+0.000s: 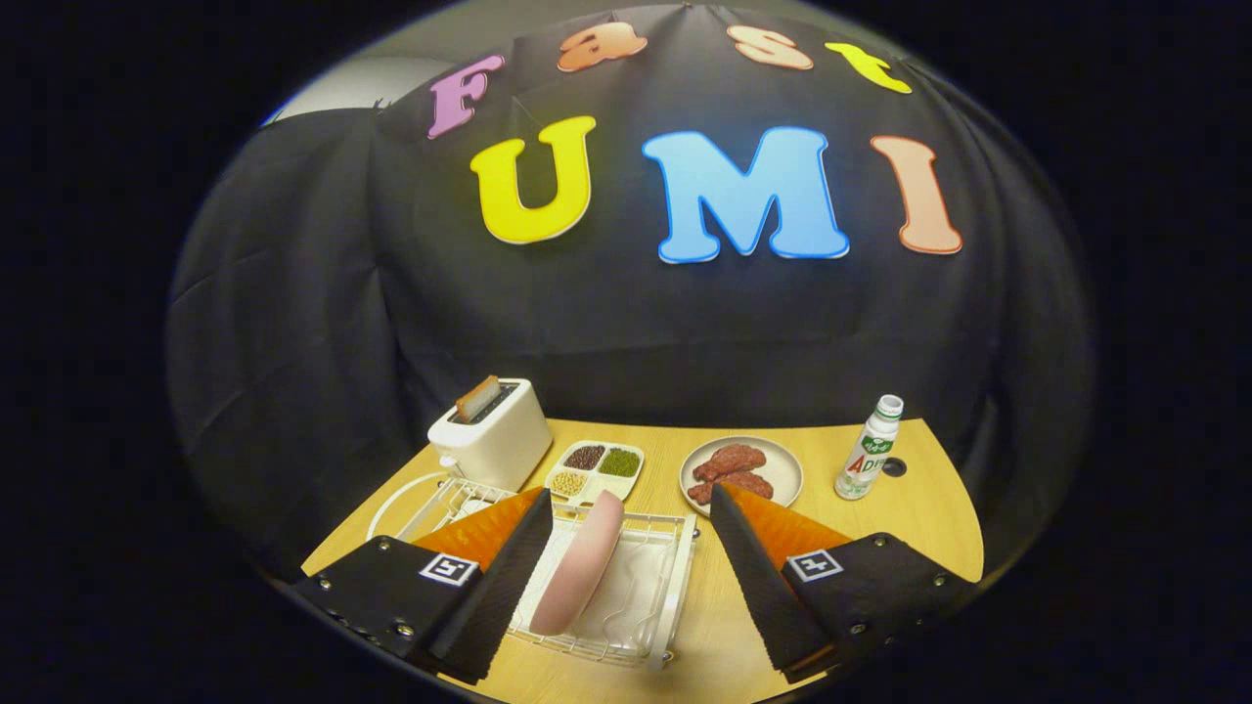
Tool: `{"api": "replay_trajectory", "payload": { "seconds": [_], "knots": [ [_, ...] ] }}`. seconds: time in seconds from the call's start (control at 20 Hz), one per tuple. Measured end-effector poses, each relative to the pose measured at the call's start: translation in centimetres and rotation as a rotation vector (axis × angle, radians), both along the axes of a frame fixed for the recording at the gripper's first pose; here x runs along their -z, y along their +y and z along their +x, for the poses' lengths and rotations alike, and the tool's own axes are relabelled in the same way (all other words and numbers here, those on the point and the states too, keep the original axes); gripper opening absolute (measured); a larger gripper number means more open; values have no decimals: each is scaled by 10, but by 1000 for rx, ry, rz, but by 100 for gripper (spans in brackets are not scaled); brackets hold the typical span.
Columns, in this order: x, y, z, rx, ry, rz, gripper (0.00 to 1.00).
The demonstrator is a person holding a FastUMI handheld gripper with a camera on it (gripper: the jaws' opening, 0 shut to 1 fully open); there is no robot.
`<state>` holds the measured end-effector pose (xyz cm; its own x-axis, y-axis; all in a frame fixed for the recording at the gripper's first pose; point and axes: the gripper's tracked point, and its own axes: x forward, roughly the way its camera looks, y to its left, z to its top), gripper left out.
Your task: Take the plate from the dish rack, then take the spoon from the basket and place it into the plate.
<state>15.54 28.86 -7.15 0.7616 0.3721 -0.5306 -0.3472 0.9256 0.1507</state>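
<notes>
Gripper view. We look along the two fingers at a wooden table [910, 528] in the lower half of the frame. The gripper [626, 577] stands wide open, its jaws well apart and holding nothing.

Between the fingers, low and left of centre, we see the white wire dish rack [641, 626]. The pink plate [579, 562] stands on edge in it, tilted, just beside the left finger but not touching either one as far as we can tell. So the plate is not yet taken; we judge the first step barely begun, with the gripper lined up for the approach.

We cannot make out the spoon. A white wire frame [430, 499] shows behind the left finger, beside the rack; it may be the basket, but we cannot tell, and its contents are hidden by the finger.

Beyond the rack, toward the centre of the frame: a white toaster [494, 440] with a slice standing in its slot, left of centre; a small divided dish of beans [595, 467] next to it; a round plate with meat slices [741, 471] just ahead of the right finger; a small bottle [869, 450] upright at right of centre.

Left to do, as we judge it: grip the pink plate, lift it out and set it down, then fetch the spoon and place it into the plate. Nothing of the task appears complete.
</notes>
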Motion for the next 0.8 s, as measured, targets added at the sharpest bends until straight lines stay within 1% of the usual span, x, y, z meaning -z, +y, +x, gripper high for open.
{"api": "replay_trajectory", "payload": {
  "seconds": [0.25, 0.55, 0.65, 0.8],
  "knots": [
    [65, 32, 9, -68, 269, -86, 99],
    [131, 59, 0, -118, 558, -121, 99],
    [140, 64, -3, -115, 631, -114, 100],
    [153, 67, -10, -116, 700, -121, 99]
  ]
}}
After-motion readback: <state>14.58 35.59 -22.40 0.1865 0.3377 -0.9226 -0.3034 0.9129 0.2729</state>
